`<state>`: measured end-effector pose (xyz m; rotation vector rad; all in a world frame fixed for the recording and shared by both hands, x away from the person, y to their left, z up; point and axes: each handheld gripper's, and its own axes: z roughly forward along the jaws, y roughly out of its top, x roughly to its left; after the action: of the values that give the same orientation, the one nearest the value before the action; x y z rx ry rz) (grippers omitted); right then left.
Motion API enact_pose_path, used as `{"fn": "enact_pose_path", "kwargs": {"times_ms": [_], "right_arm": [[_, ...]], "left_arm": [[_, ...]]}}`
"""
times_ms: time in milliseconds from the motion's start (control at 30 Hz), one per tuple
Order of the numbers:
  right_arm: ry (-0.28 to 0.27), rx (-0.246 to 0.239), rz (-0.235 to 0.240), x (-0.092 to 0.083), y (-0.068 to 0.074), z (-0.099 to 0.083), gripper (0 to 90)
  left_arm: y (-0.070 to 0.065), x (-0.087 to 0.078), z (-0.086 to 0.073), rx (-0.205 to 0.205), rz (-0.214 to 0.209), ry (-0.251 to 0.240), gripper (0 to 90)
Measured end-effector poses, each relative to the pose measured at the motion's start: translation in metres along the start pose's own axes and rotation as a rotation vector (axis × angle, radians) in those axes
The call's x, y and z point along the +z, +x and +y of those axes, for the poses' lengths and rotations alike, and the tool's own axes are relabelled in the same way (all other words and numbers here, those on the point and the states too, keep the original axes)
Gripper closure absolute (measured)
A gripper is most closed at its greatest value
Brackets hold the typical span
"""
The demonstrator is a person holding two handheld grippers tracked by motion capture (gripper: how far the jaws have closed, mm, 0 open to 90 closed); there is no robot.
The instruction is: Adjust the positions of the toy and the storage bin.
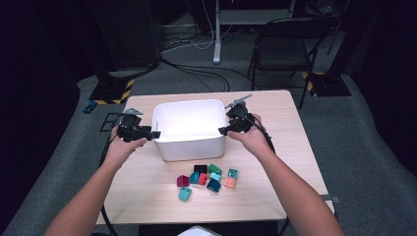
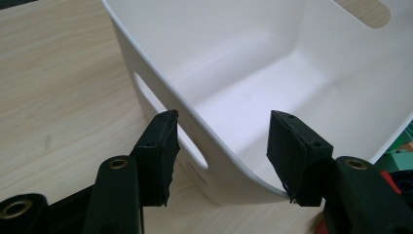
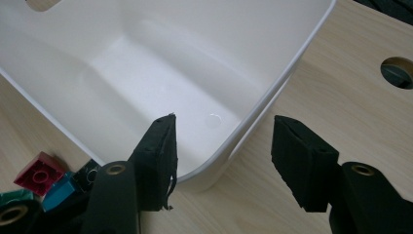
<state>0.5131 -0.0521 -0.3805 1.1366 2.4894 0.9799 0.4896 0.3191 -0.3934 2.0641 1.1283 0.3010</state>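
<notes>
The white plastic rectangular bin [image 1: 189, 129] stands mid-table on the pale wooden table [image 1: 275, 162], its side walls between the open jaws of the left gripper [image 2: 221, 156] and right gripper [image 3: 224, 163], pads not pressing.

Blocks [image 1: 206, 178] clustered on table [image 1: 275, 196]; chair [image 1: 282, 46], perhaps folding.

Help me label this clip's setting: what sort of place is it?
Probably a lab or recording studio: dark curtained surroundings, loose cables on grey carpet, a folding chair, and a wooden table.
</notes>
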Motion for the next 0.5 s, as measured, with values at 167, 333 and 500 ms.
{"fn": "enact_pose_path", "kwargs": {"times_ms": [167,333,500], "right_arm": [[-0.004,-0.006,0.011,0.000,0.002,-0.002,43.2],[-0.005,-0.013,0.019,-0.003,0.001,-0.007,43.3],[0.001,-0.005,0.014,-0.008,-0.002,-0.016,42.5]], "left_arm": [[-0.002,0.004,-0.001,0.009,0.004,0.015,44.5],[-0.009,0.006,0.000,0.020,-0.013,0.012,44.4],[-0.018,0.008,0.001,0.040,-0.022,0.010,44.1]]}}
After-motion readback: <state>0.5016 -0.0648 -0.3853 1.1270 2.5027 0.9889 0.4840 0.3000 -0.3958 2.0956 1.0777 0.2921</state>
